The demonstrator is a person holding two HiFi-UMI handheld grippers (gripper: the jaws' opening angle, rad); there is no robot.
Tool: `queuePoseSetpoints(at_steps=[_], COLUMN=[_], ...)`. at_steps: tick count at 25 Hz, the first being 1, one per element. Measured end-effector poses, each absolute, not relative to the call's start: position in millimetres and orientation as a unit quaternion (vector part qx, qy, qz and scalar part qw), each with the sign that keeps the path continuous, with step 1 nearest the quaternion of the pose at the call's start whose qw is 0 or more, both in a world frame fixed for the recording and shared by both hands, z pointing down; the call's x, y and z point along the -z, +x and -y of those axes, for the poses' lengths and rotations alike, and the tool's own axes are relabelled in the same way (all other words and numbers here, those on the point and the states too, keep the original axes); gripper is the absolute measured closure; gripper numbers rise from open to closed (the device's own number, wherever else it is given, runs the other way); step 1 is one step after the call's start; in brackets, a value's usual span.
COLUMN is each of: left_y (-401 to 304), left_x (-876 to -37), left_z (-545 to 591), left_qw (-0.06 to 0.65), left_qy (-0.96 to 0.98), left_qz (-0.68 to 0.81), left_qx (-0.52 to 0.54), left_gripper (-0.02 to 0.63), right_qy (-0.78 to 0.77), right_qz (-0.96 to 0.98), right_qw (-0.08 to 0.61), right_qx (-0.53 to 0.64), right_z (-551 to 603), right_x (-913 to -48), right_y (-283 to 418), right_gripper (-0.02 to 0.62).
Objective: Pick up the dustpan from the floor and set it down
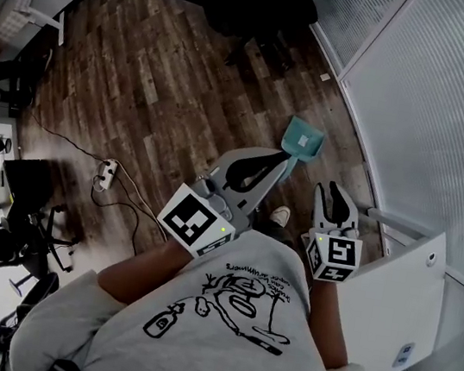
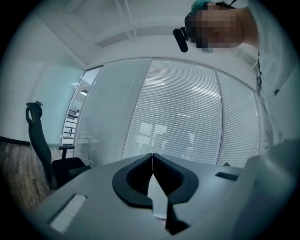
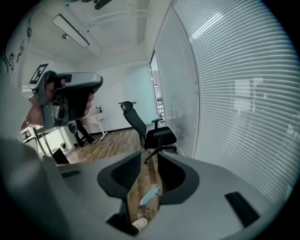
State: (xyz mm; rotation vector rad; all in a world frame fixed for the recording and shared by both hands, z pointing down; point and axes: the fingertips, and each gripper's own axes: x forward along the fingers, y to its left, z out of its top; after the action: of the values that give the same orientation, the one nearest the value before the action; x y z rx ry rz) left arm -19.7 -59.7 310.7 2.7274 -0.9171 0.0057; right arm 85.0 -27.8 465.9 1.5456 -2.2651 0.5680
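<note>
The dustpan [image 1: 302, 139] is small, made of pale teal plastic, and lies flat and untouched on the wooden floor [image 1: 169, 83]. From the head view it appears just beyond the tip of the left gripper [image 1: 278, 156] and ahead-left of the right gripper [image 1: 337, 191]. The right gripper view shows it slantwise through the gap between that gripper's parted jaws, on the floor below them.

dustpan [image 1: 303, 139]: 1 | left tongs [image 1: 278, 158], right tongs [image 1: 334, 190]: 2 | power strip [image 1: 107, 174]: 1

Probably an office: swivel chair [image 3: 159, 137], blind-covered glass partitions [image 2: 183, 117], wood-plank floor [image 1: 161, 82]
</note>
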Motion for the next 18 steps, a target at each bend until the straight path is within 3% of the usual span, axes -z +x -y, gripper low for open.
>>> queuePoseSetpoints(at_steps=[18], left_y=[-30.7], left_x=[-319.6], left_z=[63.6], left_qw=[0.135], left_qy=[0.935], left_qz=[0.327], left_qx=[-0.007], left_gripper=[0.604], right_qy=[0.506], right_qz=[0.788], right_qw=[0.221], right_qx=[-0.271], right_z=[19.3], right_x=[-564.0], right_y=[79.0], right_gripper=[0.480])
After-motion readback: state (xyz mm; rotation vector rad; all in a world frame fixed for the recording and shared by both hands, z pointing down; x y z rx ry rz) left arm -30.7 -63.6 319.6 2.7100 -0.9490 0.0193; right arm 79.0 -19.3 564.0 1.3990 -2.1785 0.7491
